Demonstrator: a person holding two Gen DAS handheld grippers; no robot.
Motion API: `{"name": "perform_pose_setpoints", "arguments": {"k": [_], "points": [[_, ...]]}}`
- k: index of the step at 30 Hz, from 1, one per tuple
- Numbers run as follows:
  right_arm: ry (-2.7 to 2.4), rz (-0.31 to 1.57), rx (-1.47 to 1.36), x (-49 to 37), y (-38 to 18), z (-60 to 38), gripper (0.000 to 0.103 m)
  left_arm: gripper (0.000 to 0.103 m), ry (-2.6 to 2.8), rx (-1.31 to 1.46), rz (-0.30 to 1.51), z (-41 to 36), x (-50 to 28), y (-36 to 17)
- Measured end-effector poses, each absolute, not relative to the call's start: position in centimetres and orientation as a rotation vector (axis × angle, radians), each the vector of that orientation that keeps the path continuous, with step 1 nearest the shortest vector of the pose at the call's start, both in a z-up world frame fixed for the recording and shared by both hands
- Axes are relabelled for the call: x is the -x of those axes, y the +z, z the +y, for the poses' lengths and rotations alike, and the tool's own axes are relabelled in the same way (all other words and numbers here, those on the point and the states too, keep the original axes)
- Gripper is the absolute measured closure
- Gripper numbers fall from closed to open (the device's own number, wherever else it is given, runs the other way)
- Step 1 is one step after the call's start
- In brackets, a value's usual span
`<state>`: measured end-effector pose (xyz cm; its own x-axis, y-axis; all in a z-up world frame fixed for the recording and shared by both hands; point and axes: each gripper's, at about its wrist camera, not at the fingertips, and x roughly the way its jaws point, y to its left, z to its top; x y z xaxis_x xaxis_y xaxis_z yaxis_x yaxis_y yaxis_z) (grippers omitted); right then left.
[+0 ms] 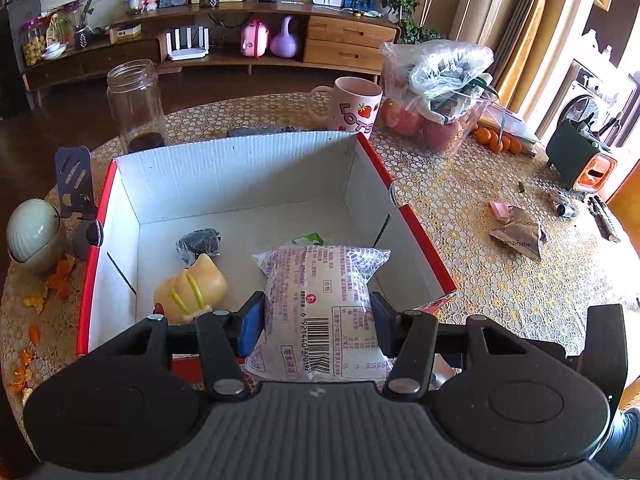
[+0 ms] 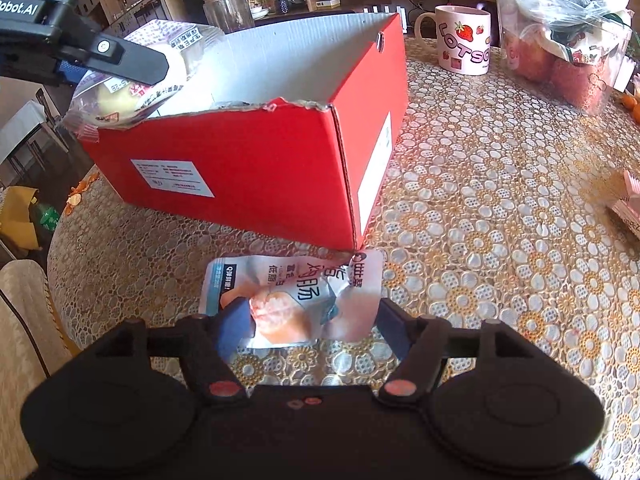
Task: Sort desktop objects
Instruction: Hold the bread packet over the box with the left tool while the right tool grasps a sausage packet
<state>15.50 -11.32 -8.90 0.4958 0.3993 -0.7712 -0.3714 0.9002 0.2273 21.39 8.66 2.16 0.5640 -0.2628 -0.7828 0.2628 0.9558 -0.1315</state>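
My left gripper (image 1: 316, 312) is shut on a white snack packet (image 1: 320, 300) with purple print and a barcode. It holds the packet above the near edge of the open red cardboard box (image 1: 240, 148). In the box lie a yellow squishy toy (image 1: 192, 288), a dark wrapped item (image 1: 198, 242) and a green packet (image 1: 308, 239). The right wrist view shows the box (image 2: 260, 168) from outside, with the held packet (image 2: 120, 96) at its left corner. My right gripper (image 2: 308, 316) stands open around a crumpled sausage packet (image 2: 296, 292) that lies on the tablecloth in front of the box.
Behind the box stand a glass jar (image 1: 136, 104) and a strawberry mug (image 1: 356, 108). A plastic bag of fruit (image 1: 436, 92) and tangerines (image 1: 498, 140) are at the back right. A brown wrapper (image 1: 518, 236), a pink clip (image 1: 500, 210) and a green holder (image 1: 580, 160) sit right. Orange peel (image 1: 60, 276) lies left.
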Motion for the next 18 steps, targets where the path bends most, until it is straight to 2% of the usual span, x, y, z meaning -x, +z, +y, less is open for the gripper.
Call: {"name": "perform_pose_setpoints", "arguments": {"k": [2, 4, 5, 6, 7, 16, 17, 18], "points": [[0.468, 0.946, -0.048, -15.7, -9.0, -11.1, 0.038, 0.049, -0.31, 0.001, 0.922, 8.7, -21.4, 2.1], [0.461, 0.934, -0.027, -15.8, -9.0, -10.6, 0.048, 0.049, -0.311, 0.004, 0.924, 8.7, -21.4, 2.0], [0.463, 0.926, -0.014, -15.7, -9.0, -10.4, 0.05, 0.049, -0.312, 0.004, 0.925, 8.7, -21.4, 1.9], [0.468, 0.924, -0.008, -15.7, -9.0, -10.3, 0.057, 0.049, -0.313, 0.006, 0.926, 8.7, -21.4, 1.9], [0.474, 0.925, -0.004, -15.7, -9.0, -10.2, 0.069, 0.049, -0.312, 0.006, 0.925, 8.7, -21.4, 1.9], [0.522, 0.911, -0.028, -14.6, -8.5, -10.1, 0.08, 0.049, -0.315, 0.014, 0.923, 8.9, -21.3, 1.8], [0.532, 0.901, -0.02, -14.4, -8.3, -10.0, 0.094, 0.049, -0.314, 0.014, 0.923, 8.9, -21.3, 1.8], [0.542, 0.895, -0.023, -14.2, -8.1, -10.0, 0.097, 0.049, -0.313, 0.015, 0.923, 8.9, -21.3, 1.8]]}}
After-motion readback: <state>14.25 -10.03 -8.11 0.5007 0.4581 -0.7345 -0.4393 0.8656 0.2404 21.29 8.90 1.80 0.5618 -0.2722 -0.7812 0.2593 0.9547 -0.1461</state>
